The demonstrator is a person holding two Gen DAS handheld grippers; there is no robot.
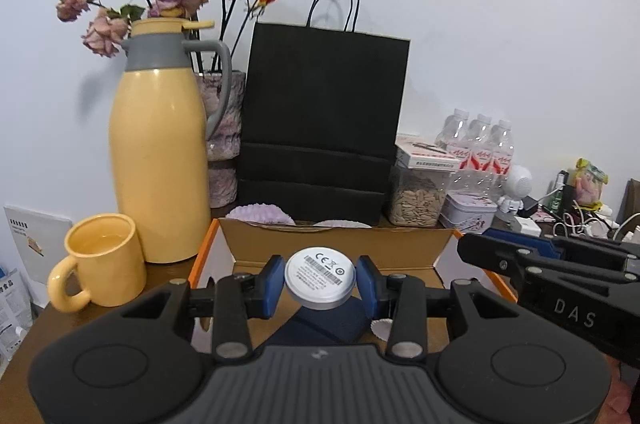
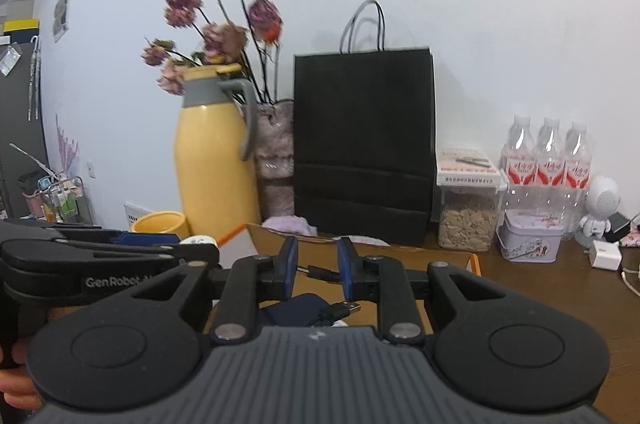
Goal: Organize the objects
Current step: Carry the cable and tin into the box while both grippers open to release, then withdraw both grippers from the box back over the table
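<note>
My left gripper (image 1: 319,284) is shut on a round white disc (image 1: 319,280) with a printed label, held above an open orange-edged cardboard box (image 1: 336,244). A dark blue pouch (image 1: 320,328) lies in the box under it. My right gripper (image 2: 317,262) is over the same box (image 2: 360,256), jaws partly closed with a thin black cable (image 2: 320,272) between the pads; I cannot tell if they pinch it. A USB plug (image 2: 344,308) and the blue pouch (image 2: 296,308) lie below. The right gripper also shows at the right of the left wrist view (image 1: 560,264).
A yellow thermos (image 1: 158,159), a yellow mug (image 1: 102,260), a vase of dried roses (image 1: 224,127) and a black paper bag (image 1: 324,127) stand behind the box. A seed jar (image 1: 418,199), water bottles (image 1: 480,143), a tin (image 1: 468,212) and chargers lie right.
</note>
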